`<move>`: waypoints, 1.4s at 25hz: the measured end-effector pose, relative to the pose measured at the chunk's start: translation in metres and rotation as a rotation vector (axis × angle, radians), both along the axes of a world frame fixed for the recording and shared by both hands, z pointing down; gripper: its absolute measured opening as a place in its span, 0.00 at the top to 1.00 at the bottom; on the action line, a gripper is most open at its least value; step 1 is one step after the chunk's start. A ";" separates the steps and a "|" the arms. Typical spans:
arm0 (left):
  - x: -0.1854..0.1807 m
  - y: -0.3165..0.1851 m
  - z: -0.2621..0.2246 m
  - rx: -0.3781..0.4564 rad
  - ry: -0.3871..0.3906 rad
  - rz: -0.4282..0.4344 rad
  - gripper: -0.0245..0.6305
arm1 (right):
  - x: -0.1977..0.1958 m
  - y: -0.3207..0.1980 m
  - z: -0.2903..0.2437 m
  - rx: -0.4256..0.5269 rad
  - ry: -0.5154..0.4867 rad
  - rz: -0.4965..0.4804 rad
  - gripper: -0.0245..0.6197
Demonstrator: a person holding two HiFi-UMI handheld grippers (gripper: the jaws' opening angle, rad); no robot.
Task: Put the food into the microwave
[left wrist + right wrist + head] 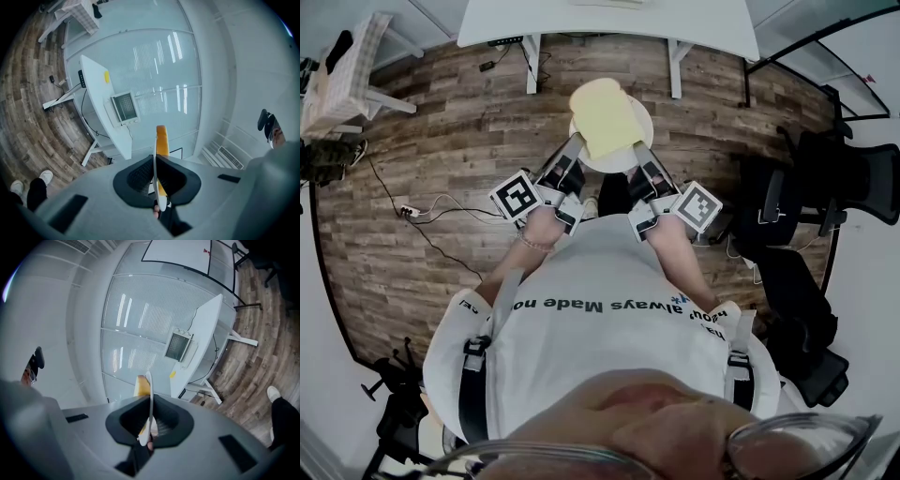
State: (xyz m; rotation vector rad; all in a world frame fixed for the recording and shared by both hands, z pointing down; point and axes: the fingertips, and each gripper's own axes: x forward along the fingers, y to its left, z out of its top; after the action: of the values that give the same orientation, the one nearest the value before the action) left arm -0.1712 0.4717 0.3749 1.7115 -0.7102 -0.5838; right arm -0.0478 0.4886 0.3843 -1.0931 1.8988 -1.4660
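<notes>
A slice of yellow bread (606,116) lies on a white plate (643,123), held over the wooden floor in front of me. My left gripper (572,156) is shut on the plate's left rim and my right gripper (640,161) on its right rim. In the left gripper view the plate (156,187) stands edge-on between the jaws of the gripper (156,176), with the bread (161,140) beside it. The right gripper view shows the same: plate (150,401), bread (141,385), gripper (151,420). The microwave (124,108) (179,346) sits on a white table, door shut.
The white table (609,23) stands ahead, past the plate. Black office chairs (834,187) crowd the right side. A power strip with cables (408,211) lies on the floor at left, near a chair with a checked cushion (347,70).
</notes>
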 end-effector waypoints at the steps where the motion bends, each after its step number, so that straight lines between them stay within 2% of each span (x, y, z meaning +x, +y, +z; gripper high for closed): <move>1: 0.001 -0.006 0.000 -0.001 0.003 -0.004 0.93 | 0.001 -0.006 0.000 0.004 0.000 -0.002 0.93; 15: 0.052 -0.117 -0.005 0.003 0.000 -0.015 0.93 | 0.050 -0.117 -0.003 0.006 -0.018 -0.016 0.93; 21: 0.084 -0.165 -0.005 0.008 -0.027 -0.011 0.93 | 0.085 -0.166 -0.005 0.017 -0.023 -0.009 0.93; 32: 0.151 -0.238 -0.005 0.001 -0.011 -0.021 0.93 | 0.150 -0.239 -0.001 0.026 -0.035 -0.010 0.93; 35: 0.161 -0.252 -0.004 0.013 -0.035 -0.031 0.93 | 0.162 -0.255 -0.001 0.031 -0.026 -0.023 0.93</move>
State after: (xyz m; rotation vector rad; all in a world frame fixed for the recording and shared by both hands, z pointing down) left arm -0.0103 0.2195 0.3711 1.7291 -0.7600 -0.5825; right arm 0.1145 0.2339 0.3828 -1.0369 1.9160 -1.4507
